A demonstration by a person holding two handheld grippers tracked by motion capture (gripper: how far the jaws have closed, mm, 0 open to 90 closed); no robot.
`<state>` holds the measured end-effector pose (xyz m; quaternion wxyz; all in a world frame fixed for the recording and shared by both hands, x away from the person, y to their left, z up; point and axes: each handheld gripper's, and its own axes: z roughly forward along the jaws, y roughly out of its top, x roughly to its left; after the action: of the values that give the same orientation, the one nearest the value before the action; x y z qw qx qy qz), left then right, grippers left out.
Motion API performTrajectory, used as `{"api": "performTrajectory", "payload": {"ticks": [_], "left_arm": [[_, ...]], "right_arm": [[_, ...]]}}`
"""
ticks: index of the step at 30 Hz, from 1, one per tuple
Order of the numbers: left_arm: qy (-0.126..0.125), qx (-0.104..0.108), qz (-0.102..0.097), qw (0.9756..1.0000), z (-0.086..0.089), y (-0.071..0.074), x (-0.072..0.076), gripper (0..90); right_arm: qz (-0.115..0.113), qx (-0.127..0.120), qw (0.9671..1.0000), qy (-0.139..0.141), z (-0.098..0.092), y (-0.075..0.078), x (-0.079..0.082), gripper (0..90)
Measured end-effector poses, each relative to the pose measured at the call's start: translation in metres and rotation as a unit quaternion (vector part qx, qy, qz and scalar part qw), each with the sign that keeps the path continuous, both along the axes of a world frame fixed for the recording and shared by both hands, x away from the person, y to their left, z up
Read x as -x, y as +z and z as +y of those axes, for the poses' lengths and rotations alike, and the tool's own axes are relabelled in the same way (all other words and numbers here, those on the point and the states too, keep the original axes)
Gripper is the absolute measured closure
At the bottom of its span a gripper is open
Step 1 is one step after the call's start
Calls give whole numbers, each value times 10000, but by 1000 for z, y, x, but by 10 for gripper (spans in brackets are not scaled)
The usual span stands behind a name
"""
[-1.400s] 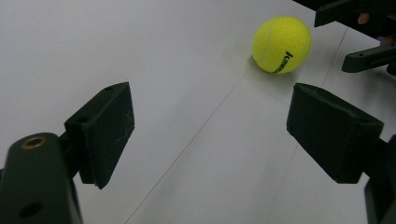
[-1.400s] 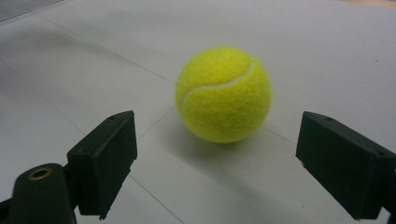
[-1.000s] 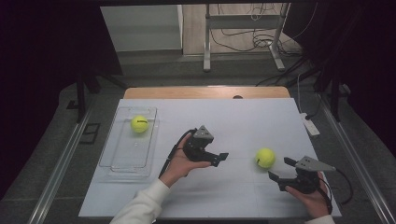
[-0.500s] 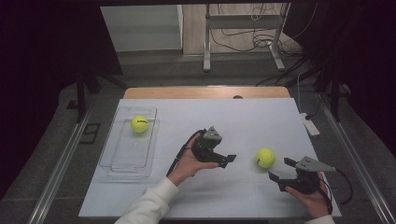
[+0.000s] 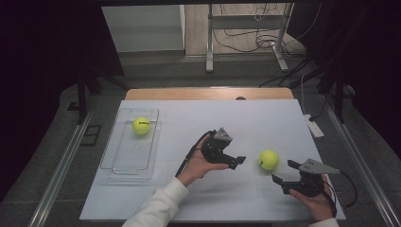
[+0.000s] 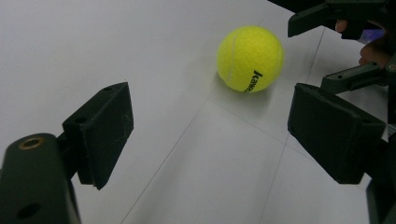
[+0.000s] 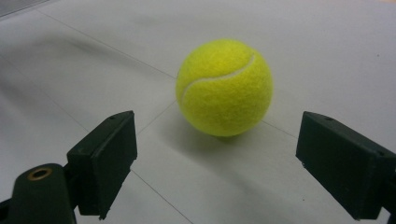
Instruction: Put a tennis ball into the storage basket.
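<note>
Since the loose tennis ball [image 5: 268, 160] sits bare on the table toward its right edge, between my two hands, I've got both grippers aimed at it from opposite sides. Left gripper [image 5: 239, 161] comes at it from the table's middle, fingers [image 6: 100, 133] released and spread, just been opening a touch wider, nothing between them; ball [image 6: 250, 58] lies ahead of them and off toward the right finger, so I'm not lined up on it yet. Right gripper [image 5: 283, 172] waits near the front right corner, fingers [image 7: 105, 161] released too, ball [image 7: 224, 87] close to centred in the gap but ahead of the tips, not touching either pad. My read: right is the better-placed one to take it, left is there either to hand over or to take it itself; can't say which from here.

Second ball [image 5: 141, 125] already rests in the clear tray [image 5: 124, 166] by the left edge, at the tray's far end. Near end is bare, so that's presumably where this one goes. The tray wall looks low, though its clear rim is hard to read against the white table [image 5: 265, 118].

Ball is round and free on a smooth top: a nudge from one finger will roll it, so close both pads evenly.
</note>
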<state>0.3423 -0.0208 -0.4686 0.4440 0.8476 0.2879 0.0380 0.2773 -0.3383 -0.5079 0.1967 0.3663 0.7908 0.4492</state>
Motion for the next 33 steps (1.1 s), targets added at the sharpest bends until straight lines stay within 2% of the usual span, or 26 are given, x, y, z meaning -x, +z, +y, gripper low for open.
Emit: {"api": "performTrajectory", "payload": {"ticks": [18,33], "left_arm": [[-81,-70,81,9999,-12,-4,-3,149],[-220,-131,144,9996,-32,-6,-8,149]], "right_arm": [[8,13,10000,13,1,0,0,132],[31,16,10000,25,0,-1,-1,132]]}}
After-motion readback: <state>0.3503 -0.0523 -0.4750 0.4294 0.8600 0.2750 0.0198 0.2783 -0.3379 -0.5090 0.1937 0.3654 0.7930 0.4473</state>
